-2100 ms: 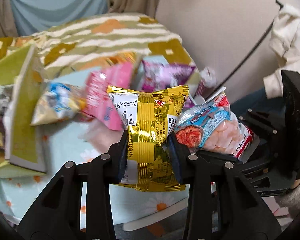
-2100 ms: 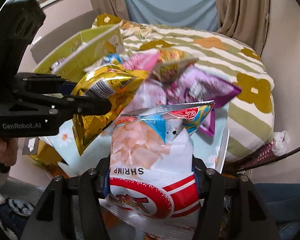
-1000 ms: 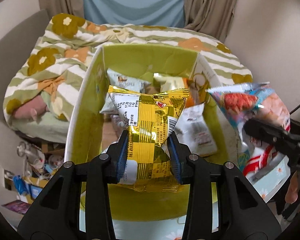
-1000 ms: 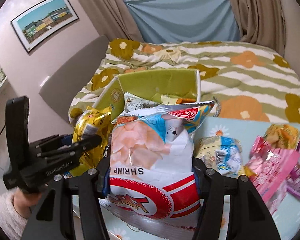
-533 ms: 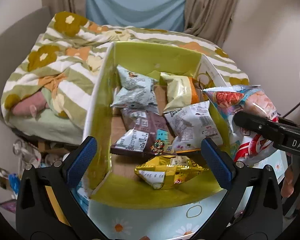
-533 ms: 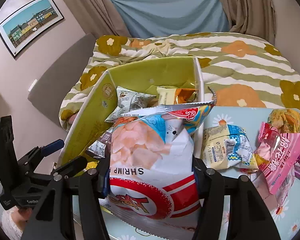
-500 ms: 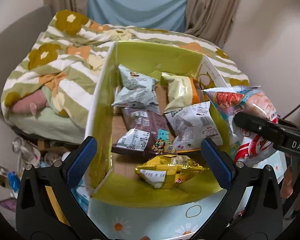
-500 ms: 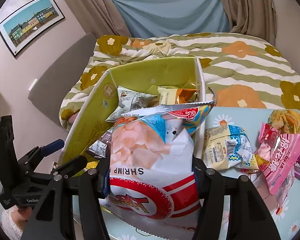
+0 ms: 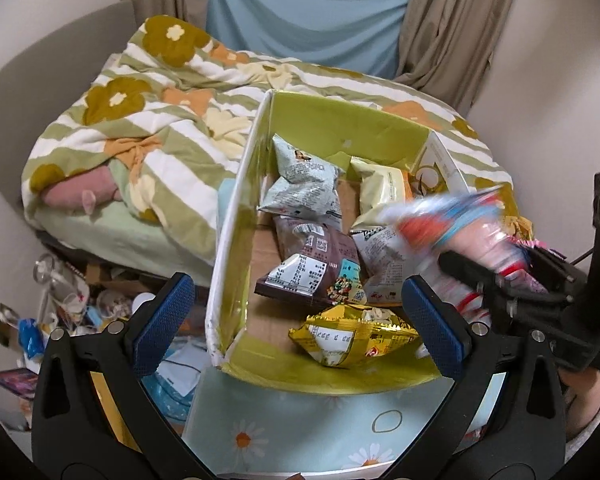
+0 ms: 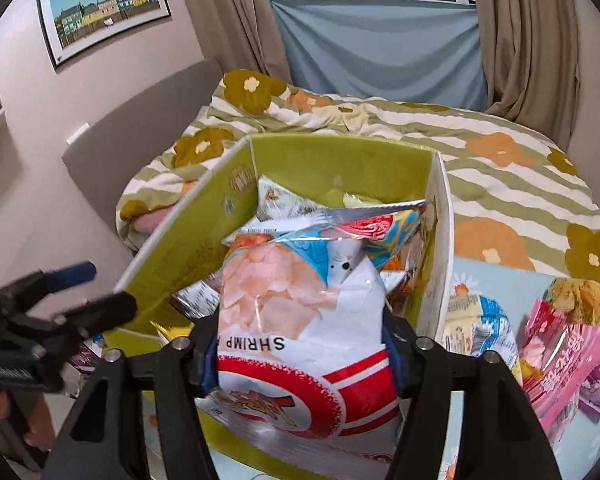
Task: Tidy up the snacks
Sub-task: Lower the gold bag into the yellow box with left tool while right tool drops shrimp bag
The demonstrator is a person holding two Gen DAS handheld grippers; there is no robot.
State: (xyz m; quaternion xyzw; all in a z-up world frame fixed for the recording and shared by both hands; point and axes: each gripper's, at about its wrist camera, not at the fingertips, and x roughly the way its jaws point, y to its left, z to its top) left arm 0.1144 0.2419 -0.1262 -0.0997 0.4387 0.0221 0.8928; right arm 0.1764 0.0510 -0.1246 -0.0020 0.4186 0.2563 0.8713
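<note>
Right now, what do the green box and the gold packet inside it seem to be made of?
The green box looks like printed cardboard: thin flat walls, white outside, glossy green inside, a bare brown floor. The gold packet seems metallised plastic film: it is shiny, creased, and crimped at the ends.

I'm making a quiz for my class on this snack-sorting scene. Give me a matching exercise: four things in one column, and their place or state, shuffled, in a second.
Things:
1. gold snack bag
2. shrimp chips bag
3. pink snack pack
4. left gripper

Places or states:
A. lying on the daisy tablecloth, outside the box
B. open, with nothing between its fingers
C. lying inside the green box, at its near end
D. between the fingers of the right gripper, over the box

Pairs: 1-C, 2-D, 3-A, 4-B
</note>
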